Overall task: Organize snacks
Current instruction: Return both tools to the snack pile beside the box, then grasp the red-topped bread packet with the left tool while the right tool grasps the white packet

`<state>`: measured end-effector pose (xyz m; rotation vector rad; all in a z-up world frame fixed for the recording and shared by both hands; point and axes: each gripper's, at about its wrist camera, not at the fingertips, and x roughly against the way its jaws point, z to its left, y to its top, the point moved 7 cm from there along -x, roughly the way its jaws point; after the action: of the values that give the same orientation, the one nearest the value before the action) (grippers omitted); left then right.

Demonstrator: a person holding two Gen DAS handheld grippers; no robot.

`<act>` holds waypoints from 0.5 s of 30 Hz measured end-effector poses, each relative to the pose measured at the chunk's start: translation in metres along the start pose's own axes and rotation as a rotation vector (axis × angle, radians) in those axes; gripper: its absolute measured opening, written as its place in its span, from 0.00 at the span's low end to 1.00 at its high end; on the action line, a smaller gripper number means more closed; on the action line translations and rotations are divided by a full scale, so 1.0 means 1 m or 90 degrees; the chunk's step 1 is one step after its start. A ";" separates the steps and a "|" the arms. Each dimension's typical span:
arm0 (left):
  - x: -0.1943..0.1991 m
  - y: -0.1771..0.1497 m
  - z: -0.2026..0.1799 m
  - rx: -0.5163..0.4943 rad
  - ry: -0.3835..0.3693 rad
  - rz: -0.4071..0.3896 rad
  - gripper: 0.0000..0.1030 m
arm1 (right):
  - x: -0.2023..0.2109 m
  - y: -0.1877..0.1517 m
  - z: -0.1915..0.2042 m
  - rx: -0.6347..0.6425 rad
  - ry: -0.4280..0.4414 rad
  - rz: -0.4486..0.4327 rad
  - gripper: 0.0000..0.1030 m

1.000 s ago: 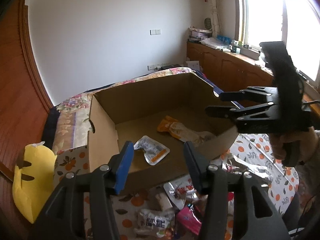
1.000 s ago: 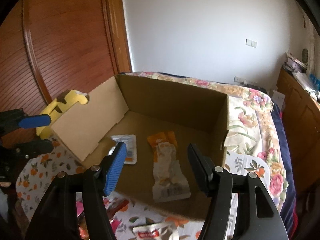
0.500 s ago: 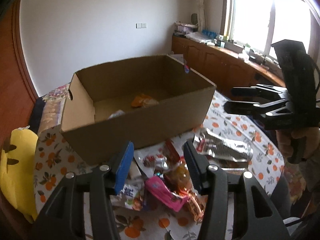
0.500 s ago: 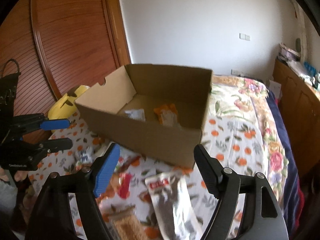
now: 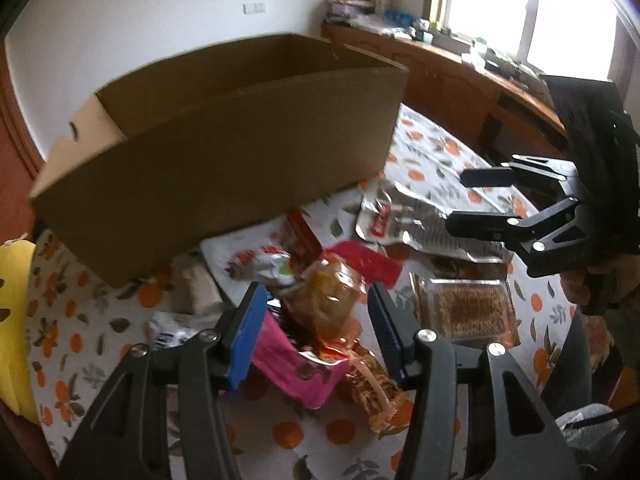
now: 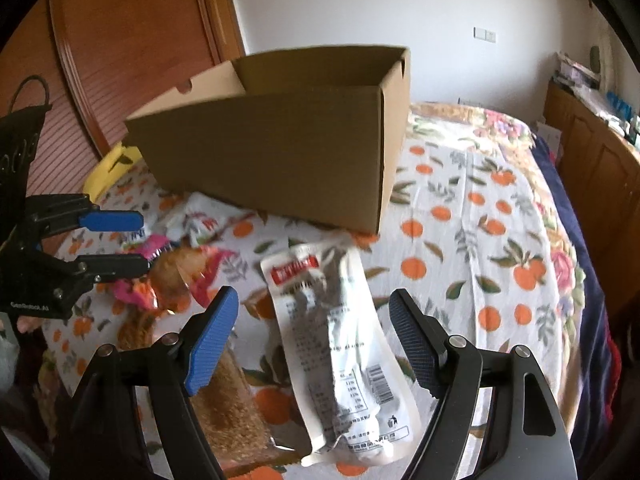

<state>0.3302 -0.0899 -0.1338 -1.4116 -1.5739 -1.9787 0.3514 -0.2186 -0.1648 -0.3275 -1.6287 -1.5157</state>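
A brown cardboard box (image 5: 224, 148) stands on the orange-print cloth; it also shows in the right wrist view (image 6: 280, 140). Its inside is hidden from here. A pile of snack packets lies in front of it. My left gripper (image 5: 316, 336) is open, its jaws either side of an amber packet (image 5: 324, 304) that rests on a pink packet (image 5: 296, 372). My right gripper (image 6: 316, 336) is open above a silver pouch with a red label (image 6: 336, 344). That pouch shows in the left wrist view (image 5: 404, 220) too. Neither gripper holds anything.
A clear pack of brown biscuits (image 5: 468, 312) lies right of the pile; it also shows in the right wrist view (image 6: 228, 408). A yellow cushion (image 5: 12, 320) sits at the left edge. A wooden cabinet (image 6: 592, 152) and a wooden door (image 6: 120, 48) stand around the bed.
Both grippers have drawn back from above the box and dropped low over the snack pile in front of it. The box's inside has gone out of sight.
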 end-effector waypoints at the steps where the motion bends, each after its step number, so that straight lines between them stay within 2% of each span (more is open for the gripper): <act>1: -0.003 -0.001 -0.002 -0.003 -0.002 0.004 0.51 | -0.002 -0.002 0.000 0.000 0.002 0.002 0.77; 6: -0.014 -0.005 -0.007 -0.009 -0.015 0.027 0.52 | -0.012 -0.010 -0.004 -0.006 0.008 0.012 0.77; 15: -0.030 -0.006 -0.008 -0.038 0.016 0.052 0.53 | -0.025 -0.018 -0.007 -0.004 0.000 0.021 0.77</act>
<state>0.3365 -0.1054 -0.1613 -1.4429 -1.4348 -2.0032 0.3565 -0.2196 -0.1962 -0.3554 -1.6114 -1.4956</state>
